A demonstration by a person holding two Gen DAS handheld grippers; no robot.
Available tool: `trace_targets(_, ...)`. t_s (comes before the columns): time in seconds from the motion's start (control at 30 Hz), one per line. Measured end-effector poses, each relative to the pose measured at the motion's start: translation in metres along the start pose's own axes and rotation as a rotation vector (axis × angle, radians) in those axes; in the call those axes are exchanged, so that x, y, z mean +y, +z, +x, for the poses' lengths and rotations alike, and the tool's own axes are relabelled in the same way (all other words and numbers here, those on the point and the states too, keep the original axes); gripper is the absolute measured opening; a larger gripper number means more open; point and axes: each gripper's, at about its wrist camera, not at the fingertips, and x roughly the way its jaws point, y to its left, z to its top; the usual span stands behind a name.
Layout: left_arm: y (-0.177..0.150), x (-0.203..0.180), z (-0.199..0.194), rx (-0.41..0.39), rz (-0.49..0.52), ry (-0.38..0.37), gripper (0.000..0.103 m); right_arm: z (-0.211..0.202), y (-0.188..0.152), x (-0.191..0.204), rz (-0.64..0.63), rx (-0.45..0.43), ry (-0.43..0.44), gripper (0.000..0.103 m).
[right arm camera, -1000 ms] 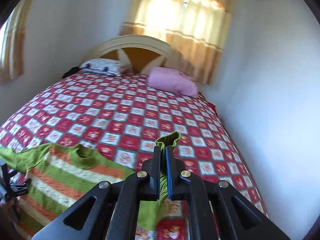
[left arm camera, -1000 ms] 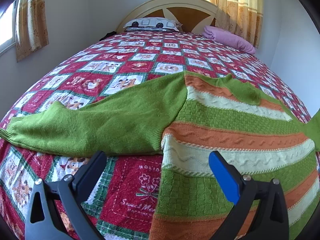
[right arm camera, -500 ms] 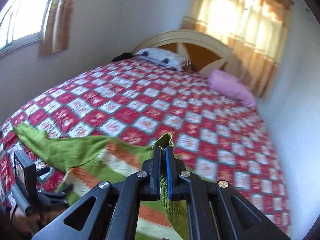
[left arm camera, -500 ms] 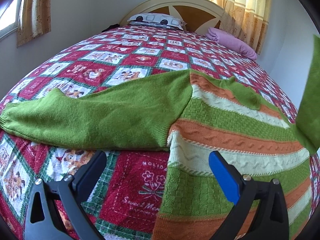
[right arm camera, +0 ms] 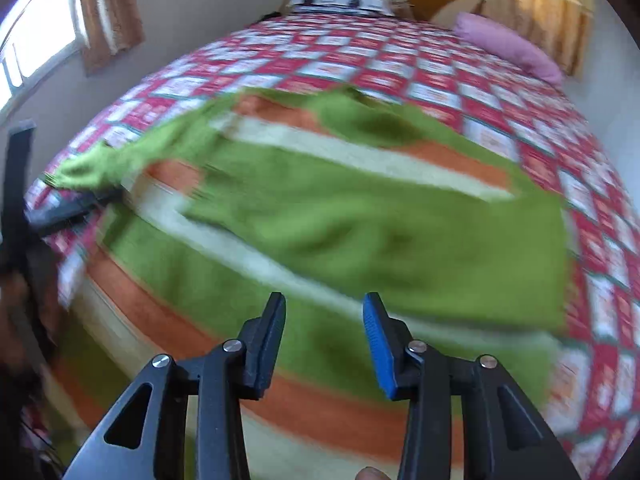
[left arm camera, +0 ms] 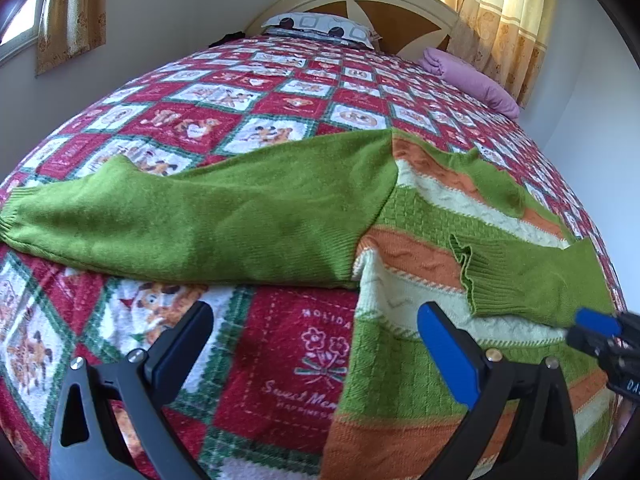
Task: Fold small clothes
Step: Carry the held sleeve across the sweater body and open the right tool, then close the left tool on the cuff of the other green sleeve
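Open left tongs (left arm camera: 316,344) hover over striped sweater (left arm camera: 420,240).

Below my claws, a bed (left arm camera: 280,92) covered by a red and white checked quilt. On it lie a green, orange and cream striped sweater (left arm camera: 420,240), spread flat, a patterned pillow (left arm camera: 320,28) and a purple pillow (left arm camera: 472,80) by the headboard.

One striped sweater (left arm camera: 420,216) lay on the one bed (left arm camera: 304,364), and its two green sleeves (left arm camera: 224,220) were both in sight. At the head of that bed there were two pillows (left arm camera: 320,26), one patterned and one pink. Two curtains (left arm camera: 496,12) hung beyond the bed. Two grippers (left arm camera: 316,344) were there.
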Motion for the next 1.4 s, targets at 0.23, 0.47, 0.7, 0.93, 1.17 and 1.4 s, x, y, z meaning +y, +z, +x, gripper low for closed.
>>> trace_targets(0.23, 0.021, -0.056, -0.020, -0.034, 0.128, -0.057, 0.103, -0.024, -0.055, -0.040, 0.010, -0.019, -0.105, 0.052)
trace_targets(0.47, 0.023, -0.131, 0.023, 0.071, 0.284, -0.077, 0.070, -0.030, -0.077, -0.022, -0.048, -0.100, -0.090, 0.054)
trace_targets(0.7, 0.021, -0.130, 0.032, 0.051, 0.252, -0.148, 0.010, -0.029, -0.086, -0.029, -0.022, -0.141, -0.087, 0.067)
trace_targets(0.93, 0.037, -0.111, -0.010, -0.083, 0.240, -0.171, 0.009, -0.027, -0.088, -0.036, 0.021, -0.156, -0.081, 0.073)
trace_targets(1.17, 0.030, -0.106, 0.015, -0.042, 0.234, -0.140, 0.009, -0.021, -0.038, -0.094, 0.153, -0.122, -0.321, 0.073)
trace_targets(1.4, 0.032, -0.103, 0.008, -0.064, 0.184, -0.180, 0.009, 0.020, -0.013, -0.148, 0.321, -0.085, -0.392, 0.073)
